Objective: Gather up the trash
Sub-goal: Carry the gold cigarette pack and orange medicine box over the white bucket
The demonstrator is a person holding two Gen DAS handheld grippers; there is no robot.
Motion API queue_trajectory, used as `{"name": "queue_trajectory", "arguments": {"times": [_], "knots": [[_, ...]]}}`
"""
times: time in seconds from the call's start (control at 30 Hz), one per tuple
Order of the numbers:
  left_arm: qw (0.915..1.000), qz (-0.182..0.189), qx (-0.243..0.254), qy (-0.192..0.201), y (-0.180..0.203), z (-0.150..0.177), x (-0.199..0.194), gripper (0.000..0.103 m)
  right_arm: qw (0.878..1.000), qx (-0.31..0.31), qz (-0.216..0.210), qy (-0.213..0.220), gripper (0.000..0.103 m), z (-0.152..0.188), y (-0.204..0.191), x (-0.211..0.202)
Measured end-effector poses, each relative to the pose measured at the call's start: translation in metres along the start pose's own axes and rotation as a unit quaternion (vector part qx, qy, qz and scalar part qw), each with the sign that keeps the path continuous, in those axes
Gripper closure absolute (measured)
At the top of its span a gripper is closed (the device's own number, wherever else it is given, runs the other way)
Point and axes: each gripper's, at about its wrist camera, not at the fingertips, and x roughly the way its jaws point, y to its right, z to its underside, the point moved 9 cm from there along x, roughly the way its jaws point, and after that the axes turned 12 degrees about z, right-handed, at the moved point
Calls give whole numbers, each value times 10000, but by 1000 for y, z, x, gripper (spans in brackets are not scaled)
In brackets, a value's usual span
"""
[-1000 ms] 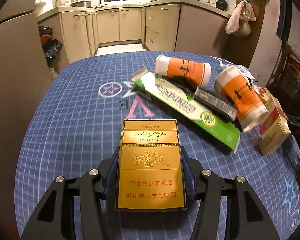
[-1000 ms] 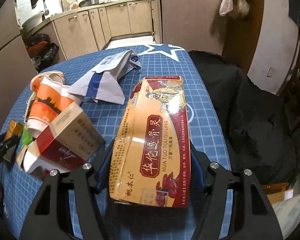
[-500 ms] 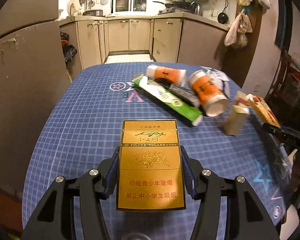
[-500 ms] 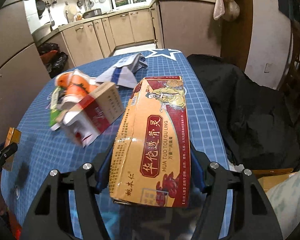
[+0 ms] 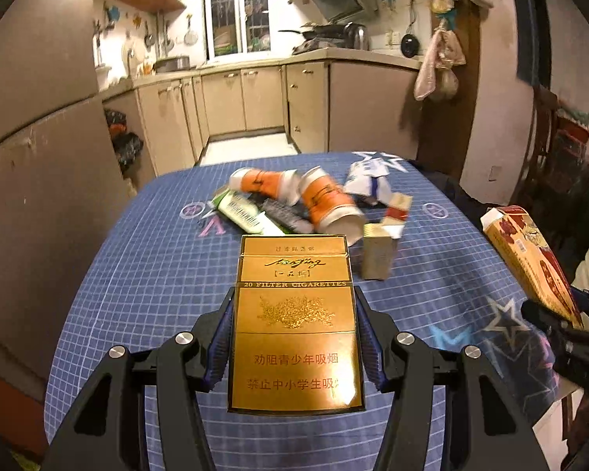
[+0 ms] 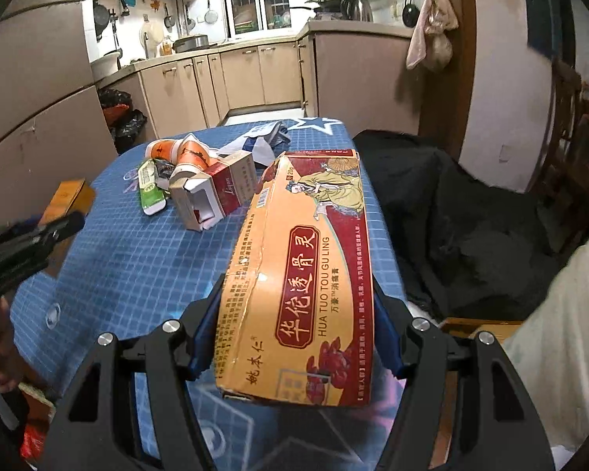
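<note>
Left wrist view: your left gripper pinches the gold cigarette pack by its long sides, above the blue tablecloth, whose near half lies bare. The remaining trash pile sits toward the far edge, blurred. In the right wrist view, your right gripper clamps the long orange medicine box near the table's right edge, beside a dark cloth heap. The box hides the table beneath; its bottom end is creased.
</note>
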Motion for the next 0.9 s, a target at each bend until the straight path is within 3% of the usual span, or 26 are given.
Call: {"name": "queue_trajectory", "arguments": {"times": [0.47, 0.9], "knots": [[9972, 76, 696, 264, 82, -14, -17, 46, 9980, 237, 383, 442, 41, -2, 43, -42], [9865, 743, 1415, 345, 192, -30, -7, 46, 9876, 881, 1091, 708, 41, 1, 131, -75]]}}
